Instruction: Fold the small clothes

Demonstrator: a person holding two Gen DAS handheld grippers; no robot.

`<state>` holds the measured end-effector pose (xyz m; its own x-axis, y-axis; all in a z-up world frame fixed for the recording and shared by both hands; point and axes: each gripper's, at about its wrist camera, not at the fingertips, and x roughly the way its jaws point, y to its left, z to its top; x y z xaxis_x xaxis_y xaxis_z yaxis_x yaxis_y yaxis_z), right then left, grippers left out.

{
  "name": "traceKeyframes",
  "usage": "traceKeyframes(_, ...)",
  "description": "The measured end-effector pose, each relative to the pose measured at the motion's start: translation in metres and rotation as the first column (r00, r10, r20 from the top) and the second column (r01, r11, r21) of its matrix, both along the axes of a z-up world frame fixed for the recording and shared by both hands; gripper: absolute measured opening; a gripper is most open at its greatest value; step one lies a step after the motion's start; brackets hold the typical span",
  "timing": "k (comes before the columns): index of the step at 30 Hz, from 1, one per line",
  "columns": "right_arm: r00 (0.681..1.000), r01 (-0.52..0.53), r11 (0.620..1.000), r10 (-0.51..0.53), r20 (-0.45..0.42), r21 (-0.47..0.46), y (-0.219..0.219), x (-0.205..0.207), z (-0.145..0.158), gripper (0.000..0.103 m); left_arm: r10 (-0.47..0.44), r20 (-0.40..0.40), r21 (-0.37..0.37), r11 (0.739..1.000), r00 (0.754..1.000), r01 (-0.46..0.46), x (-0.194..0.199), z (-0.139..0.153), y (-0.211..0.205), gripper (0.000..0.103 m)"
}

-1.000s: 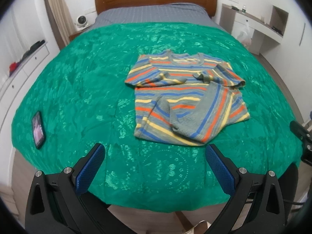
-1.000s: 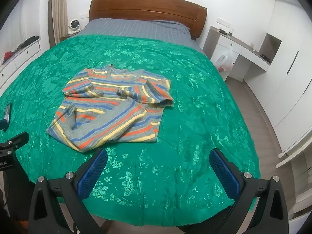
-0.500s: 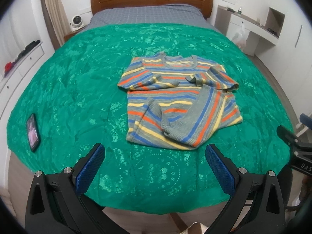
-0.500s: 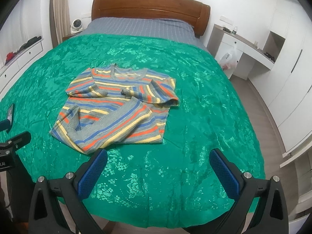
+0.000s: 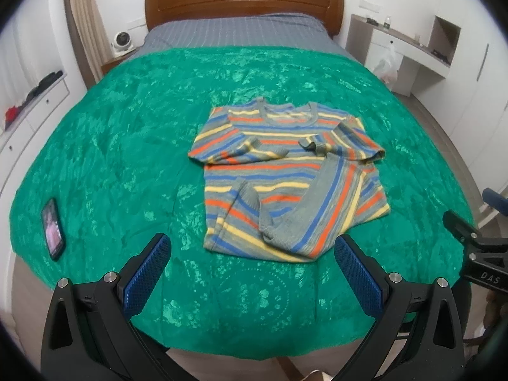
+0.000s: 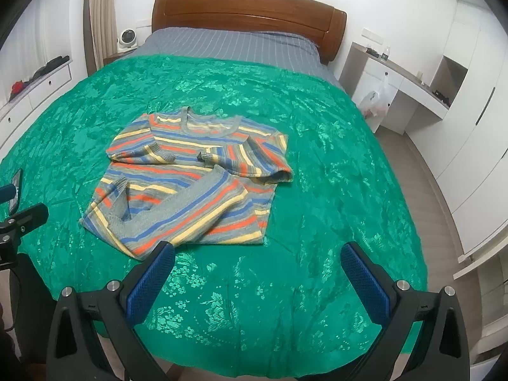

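Striped sweater flat on the green bedspread, sleeves folded in (hem corner turned up). Left gripper and right gripper both spread wide, empty, above the bed's near edge.

- The right tool is cut off by the left wrist view's edge.
- Small items on the white counter are too tiny to identify.
- The phone is partly hidden in the right wrist view.

Grey sweater striped orange-blue-yellow, green floral bedspread, blue-padded tongs
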<state>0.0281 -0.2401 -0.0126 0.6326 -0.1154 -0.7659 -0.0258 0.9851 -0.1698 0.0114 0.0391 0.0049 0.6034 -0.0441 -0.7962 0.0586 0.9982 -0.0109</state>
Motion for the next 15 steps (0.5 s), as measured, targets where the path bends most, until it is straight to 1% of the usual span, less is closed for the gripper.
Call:
traceKeyframes(12,1.0,-0.003,1.0,0.002,-0.013,-0.017,-0.002,0.005,-0.003,0.103,-0.003,-0.011,0.007,1.0,1.0,0.003,0.01,-0.005,0.0,0.103)
traceKeyframes(14,1.0,-0.01,1.0,0.01,-0.012,-0.017,-0.002,0.006,-0.005,0.103,-0.02,-0.021,0.005,1.0,1.0,0.02,0.014,-0.009,0.001,0.103)
traceKeyframes(15,1.0,-0.031,0.999,0.031,0.003,-0.009,-0.003,0.008,-0.004,0.103,-0.036,-0.025,0.005,0.999,0.999,0.036,0.018,-0.012,0.002,0.103)
